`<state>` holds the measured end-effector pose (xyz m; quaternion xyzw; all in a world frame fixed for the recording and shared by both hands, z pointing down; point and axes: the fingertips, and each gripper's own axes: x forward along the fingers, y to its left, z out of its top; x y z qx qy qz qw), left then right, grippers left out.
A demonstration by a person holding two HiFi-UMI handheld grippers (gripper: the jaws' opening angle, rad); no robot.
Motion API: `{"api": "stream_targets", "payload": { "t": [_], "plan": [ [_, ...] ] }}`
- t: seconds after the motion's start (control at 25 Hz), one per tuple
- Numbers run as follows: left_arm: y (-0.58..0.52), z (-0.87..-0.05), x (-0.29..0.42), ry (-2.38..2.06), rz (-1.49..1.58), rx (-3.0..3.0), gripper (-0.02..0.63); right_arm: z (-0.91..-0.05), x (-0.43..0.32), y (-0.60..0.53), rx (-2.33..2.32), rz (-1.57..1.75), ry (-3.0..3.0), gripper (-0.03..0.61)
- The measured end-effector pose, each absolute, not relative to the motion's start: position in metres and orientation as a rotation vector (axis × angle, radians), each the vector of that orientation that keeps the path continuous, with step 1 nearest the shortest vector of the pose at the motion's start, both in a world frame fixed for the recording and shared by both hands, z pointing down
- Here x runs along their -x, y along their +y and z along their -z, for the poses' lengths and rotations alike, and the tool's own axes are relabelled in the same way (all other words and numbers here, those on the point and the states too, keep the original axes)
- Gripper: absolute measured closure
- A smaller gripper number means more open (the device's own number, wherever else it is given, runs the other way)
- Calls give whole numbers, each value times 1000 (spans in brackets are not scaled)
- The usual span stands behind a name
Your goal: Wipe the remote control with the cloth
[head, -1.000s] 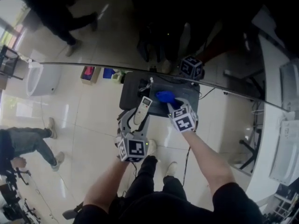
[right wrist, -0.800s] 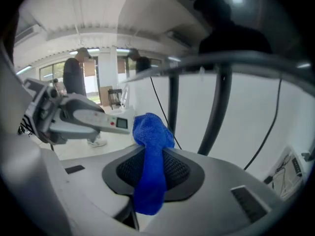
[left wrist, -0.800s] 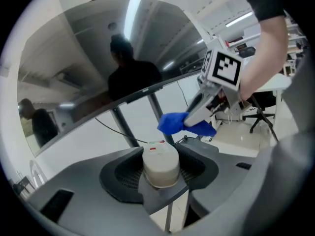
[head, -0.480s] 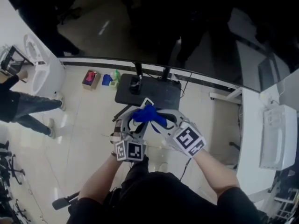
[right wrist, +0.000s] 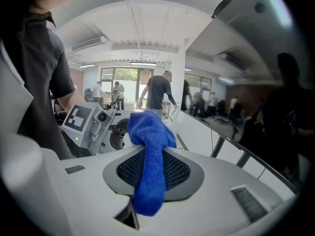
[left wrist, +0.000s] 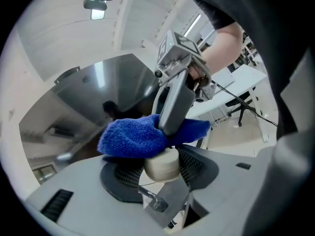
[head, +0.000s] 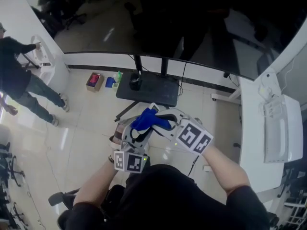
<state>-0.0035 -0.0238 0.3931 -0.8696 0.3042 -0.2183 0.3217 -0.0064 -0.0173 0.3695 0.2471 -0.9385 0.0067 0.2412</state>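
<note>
My left gripper is shut on the pale remote control, whose rounded end pokes out between the jaws in the left gripper view. My right gripper is shut on the blue cloth. In the right gripper view the cloth hangs down between the jaws of that gripper. The bunched cloth lies over the top of the remote, with one right finger pressing down into it. Most of the remote is hidden under the cloth. Both grippers are held up in the air, close together.
A big dark screen stands on a black base ahead. A white desk with a white machine runs along the right. A person stands at the left by a white unit. Small coloured items lie on the tiled floor.
Both grippers have risen and drawn together. The cloth, beside the remote a second ago, now lies over its end. The head view has tilted.
</note>
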Motion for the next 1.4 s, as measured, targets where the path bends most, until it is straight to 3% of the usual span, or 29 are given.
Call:
{"api": "stream_targets", "payload": {
  "t": [0.44, 0.84, 1.4],
  "plan": [
    [18, -375, 11, 774, 522, 2261, 405, -364, -40, -26, -855, -66, -2534, 486],
    [9, -368, 3, 786, 507, 2251, 405, -327, 28, 38, -569, 46, -2656, 486],
    [17, -354, 13, 825, 389, 2387, 405, -327, -28, -18, -793, -18, -2638, 486]
  ]
}}
